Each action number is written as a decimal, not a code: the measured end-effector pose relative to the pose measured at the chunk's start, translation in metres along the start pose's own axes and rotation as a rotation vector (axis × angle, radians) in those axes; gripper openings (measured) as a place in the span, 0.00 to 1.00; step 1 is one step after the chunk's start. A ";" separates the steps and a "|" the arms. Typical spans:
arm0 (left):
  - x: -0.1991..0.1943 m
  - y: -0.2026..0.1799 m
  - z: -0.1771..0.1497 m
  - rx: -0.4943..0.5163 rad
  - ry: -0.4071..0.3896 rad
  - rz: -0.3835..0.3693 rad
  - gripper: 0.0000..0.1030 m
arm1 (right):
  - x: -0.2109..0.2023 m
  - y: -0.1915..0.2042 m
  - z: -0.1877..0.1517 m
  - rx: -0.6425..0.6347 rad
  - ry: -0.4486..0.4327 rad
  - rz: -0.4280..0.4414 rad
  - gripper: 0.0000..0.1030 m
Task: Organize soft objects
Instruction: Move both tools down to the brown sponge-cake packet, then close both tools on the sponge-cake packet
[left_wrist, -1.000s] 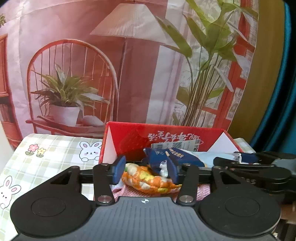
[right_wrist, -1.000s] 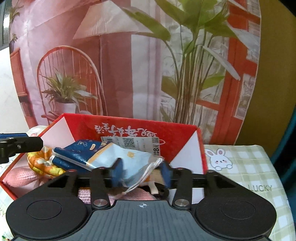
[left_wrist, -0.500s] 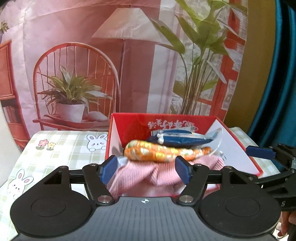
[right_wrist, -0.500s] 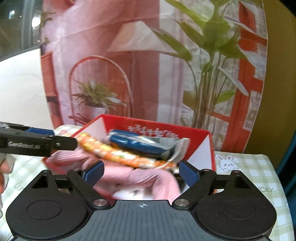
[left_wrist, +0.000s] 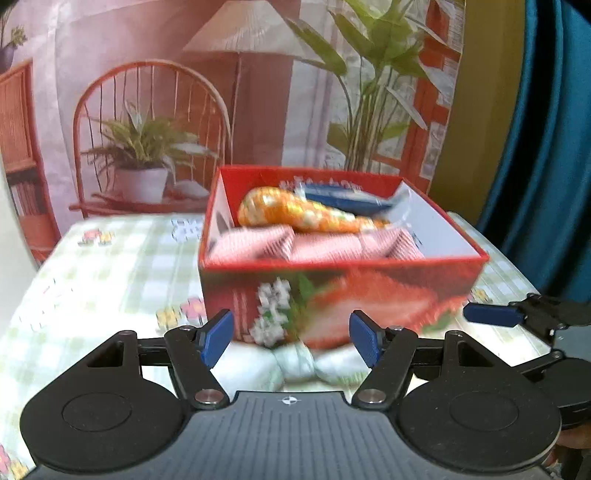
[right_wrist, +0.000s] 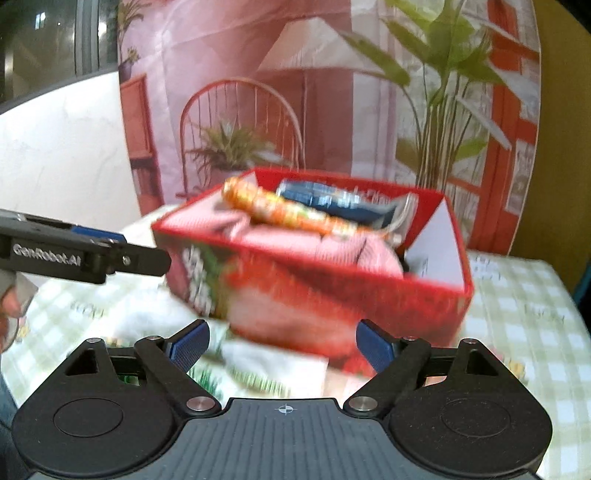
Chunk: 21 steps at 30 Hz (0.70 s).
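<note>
A red strawberry-print box (left_wrist: 332, 291) (right_wrist: 314, 295) stands on the table. It holds a pink knitted cloth (left_wrist: 317, 245) (right_wrist: 295, 243), an orange patterned pouch (left_wrist: 295, 214) (right_wrist: 280, 208) and a blue packet (left_wrist: 351, 199) (right_wrist: 332, 201). A pale green knotted cloth (left_wrist: 295, 363) lies on the table in front of the box, between my left gripper's fingers. My left gripper (left_wrist: 291, 338) is open and empty, in front of the box. My right gripper (right_wrist: 284, 345) is open and empty, over a white and green packet (right_wrist: 269, 373). The right gripper also shows in the left wrist view (left_wrist: 517, 317).
The table has a green checked cloth with rabbit prints (left_wrist: 110, 273) (right_wrist: 524, 325). A printed backdrop of a chair, lamp and plants (left_wrist: 236, 110) hangs right behind it. A teal curtain (left_wrist: 546, 147) hangs at the right.
Both grippers have pulled back out of the box and towards me, so its front wall now shows. The right gripper let go of a light blue pouch and opened. Both now frames are blurred.
</note>
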<state>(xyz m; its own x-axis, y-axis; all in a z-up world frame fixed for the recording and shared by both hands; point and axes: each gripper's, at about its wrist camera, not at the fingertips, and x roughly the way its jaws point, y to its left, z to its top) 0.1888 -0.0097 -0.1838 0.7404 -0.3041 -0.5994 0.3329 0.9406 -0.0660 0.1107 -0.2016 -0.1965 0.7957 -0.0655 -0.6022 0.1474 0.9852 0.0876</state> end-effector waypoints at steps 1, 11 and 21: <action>-0.001 -0.001 -0.006 -0.008 0.011 -0.005 0.69 | -0.001 0.000 -0.006 0.003 0.010 0.005 0.81; 0.006 -0.026 -0.055 -0.006 0.139 -0.103 0.68 | -0.022 -0.001 -0.061 -0.053 0.108 0.003 0.80; 0.009 -0.022 -0.069 -0.071 0.170 -0.146 0.55 | -0.019 0.006 -0.075 -0.095 0.212 0.093 0.76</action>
<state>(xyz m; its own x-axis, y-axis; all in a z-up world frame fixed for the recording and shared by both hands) 0.1478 -0.0222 -0.2430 0.5766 -0.4139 -0.7045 0.3830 0.8985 -0.2144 0.0522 -0.1821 -0.2438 0.6607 0.0512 -0.7489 0.0155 0.9965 0.0818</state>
